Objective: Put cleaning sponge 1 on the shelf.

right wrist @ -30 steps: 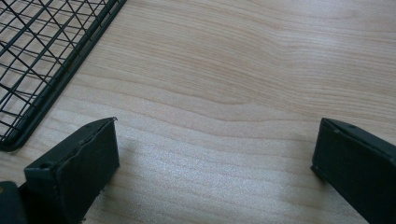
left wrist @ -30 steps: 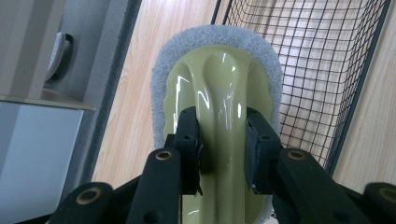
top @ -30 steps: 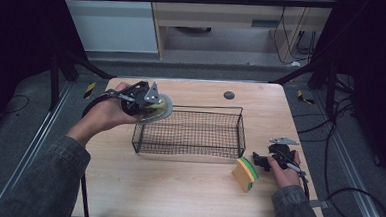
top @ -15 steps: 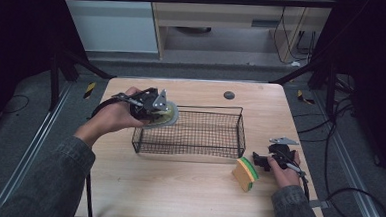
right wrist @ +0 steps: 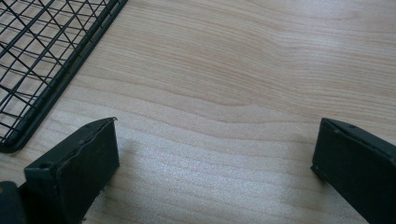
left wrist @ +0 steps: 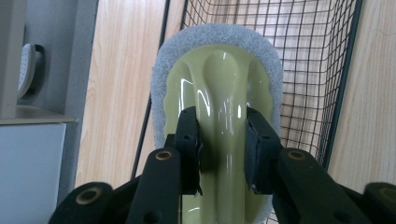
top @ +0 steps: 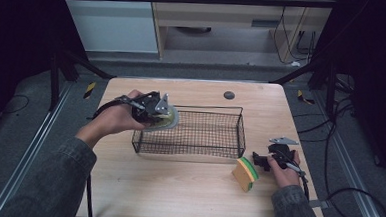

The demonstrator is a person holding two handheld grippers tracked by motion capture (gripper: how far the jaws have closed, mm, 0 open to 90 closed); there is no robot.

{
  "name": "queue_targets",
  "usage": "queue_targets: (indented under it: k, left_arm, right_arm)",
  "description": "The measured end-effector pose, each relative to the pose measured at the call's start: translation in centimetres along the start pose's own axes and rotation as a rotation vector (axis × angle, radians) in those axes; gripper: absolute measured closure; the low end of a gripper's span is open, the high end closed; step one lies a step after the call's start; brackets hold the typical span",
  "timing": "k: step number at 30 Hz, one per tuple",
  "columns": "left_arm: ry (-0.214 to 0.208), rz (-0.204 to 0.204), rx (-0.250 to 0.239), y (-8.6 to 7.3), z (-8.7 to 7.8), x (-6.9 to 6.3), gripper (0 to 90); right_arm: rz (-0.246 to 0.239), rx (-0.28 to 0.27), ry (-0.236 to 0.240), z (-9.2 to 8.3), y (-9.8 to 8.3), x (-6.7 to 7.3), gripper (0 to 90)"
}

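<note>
**Scrubber held over the basket's corner**

I had my left claw (left wrist: 223,140) pinched on the raised spine of a pale green plastic scrubber with a grey-white abrasive pad around its edge (left wrist: 219,79). Both black pads pressed the glossy ridge from either side, so the scrubber stuck straight out ahead of the claw, its pad rim showing all round the far end. I judged that grip sensible: the ridge was the one narrow part the jaws could close on, and holding it there kept the broad pad clear of them.

Ahead of and below that claw lay the black wire-mesh basket (top: 199,134) on the light wooden table (top: 177,188). In the high view my left claw (top: 153,109) hung over the basket's near-left corner, the scrubber above the rim rather than inside, as far as I could tell. That placement read to me as the approach for lowering it in, so the rim wire was the thing to miss.

My right claw (right wrist: 212,154) rested low over bare wood, its jaws spread wide with nothing between them. The basket's corner sat off to its upper left. In the high view a yellow sponge with a green scouring face (top: 246,174) stood on edge just beside that claw (top: 258,161), apart from its pads. I took it as waiting there for its turn.
</note>
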State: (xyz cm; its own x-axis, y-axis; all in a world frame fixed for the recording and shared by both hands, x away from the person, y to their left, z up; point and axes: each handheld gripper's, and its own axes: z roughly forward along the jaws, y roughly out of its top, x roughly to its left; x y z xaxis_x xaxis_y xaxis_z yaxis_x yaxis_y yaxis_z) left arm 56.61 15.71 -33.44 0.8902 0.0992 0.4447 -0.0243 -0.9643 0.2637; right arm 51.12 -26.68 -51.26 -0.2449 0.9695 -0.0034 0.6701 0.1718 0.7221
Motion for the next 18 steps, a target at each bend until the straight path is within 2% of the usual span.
queue_targets:
  k: [8, 18]
  left_arm:
    - [-0.01, 0.013, 0.018, -0.2, 0.9, -0.3, 70.0]
    - [-0.027, 0.005, 0.028, -0.6, 1.6, -0.5, 70.0]
  right_arm:
    - [0.0, 0.0, 0.0, 0.0, 0.0, 0.0, 0.6]
    - [0.0, -0.003, 0.001, 0.0, 0.0, 0.0, 0.6]
